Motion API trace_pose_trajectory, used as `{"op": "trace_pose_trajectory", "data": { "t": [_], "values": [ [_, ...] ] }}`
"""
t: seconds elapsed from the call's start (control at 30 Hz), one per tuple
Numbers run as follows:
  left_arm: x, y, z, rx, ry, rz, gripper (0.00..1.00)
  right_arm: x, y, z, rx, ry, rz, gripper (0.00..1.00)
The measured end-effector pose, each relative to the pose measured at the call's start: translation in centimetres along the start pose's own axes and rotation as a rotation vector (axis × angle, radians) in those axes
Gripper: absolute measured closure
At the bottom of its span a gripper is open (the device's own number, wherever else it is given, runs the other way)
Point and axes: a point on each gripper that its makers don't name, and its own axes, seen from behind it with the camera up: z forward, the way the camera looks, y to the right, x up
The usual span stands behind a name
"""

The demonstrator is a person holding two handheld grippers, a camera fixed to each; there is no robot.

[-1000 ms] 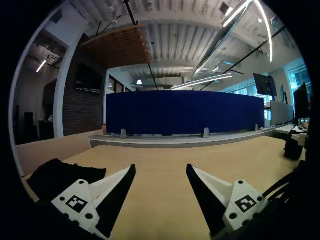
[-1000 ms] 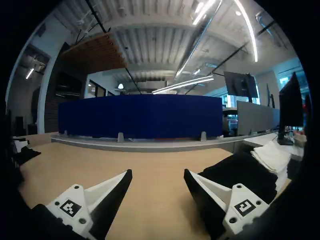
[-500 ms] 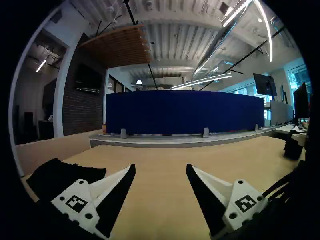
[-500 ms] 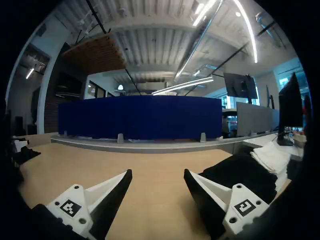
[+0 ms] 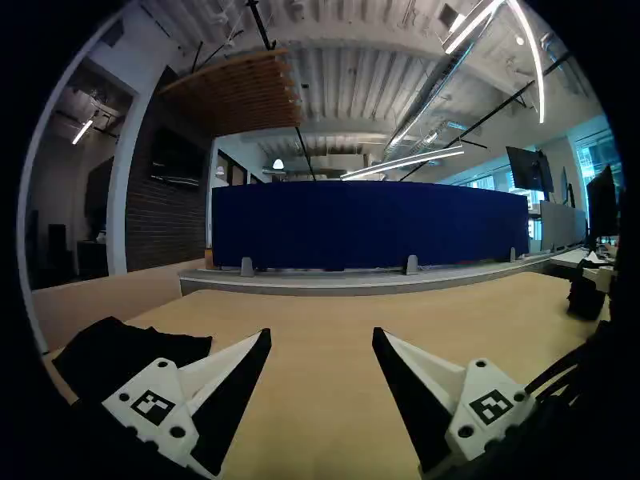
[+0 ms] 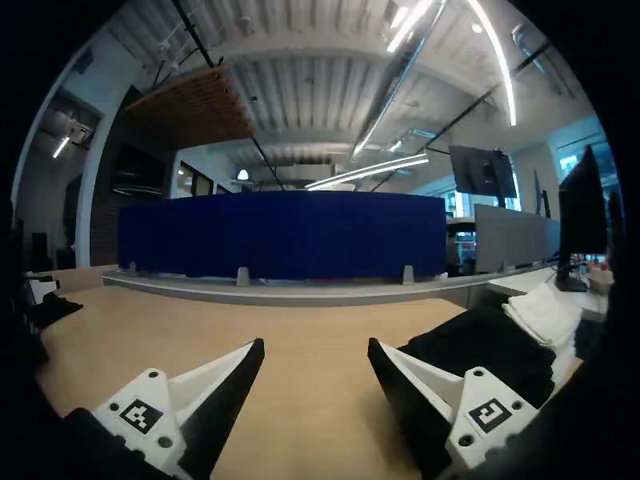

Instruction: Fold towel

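Markers [image 5: 152, 406]: square codes | left tool [image 5: 322, 338] wide | right tool [image 6: 316, 346] wide | cloth [image 6: 496, 340] probably towel

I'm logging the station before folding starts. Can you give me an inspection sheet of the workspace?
Surface: light wooden table, bare between the fingers.
Job's things: black towel beside the left claw; black towel pile and white towels beside the right claw; none held.
Clutter: dark object near the table's far edge.
Grippers: left claw open, empty; right claw open, empty.
Cables: black cables beside the left claw.
Surroundings: blue partition, hanging monitor, ceiling lights.
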Motion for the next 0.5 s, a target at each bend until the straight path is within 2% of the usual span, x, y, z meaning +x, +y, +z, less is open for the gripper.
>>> {"op": "trace_pose_trajectory", "data": {
  "t": [0.5],
  "values": [
    [0.01, 0.01, -0.12, 0.000, 0.000, 0.000, 0.06, -0.11, -0.05, 0.00, 0.000, 0.000, 0.000, 0.00]
  ]
}}
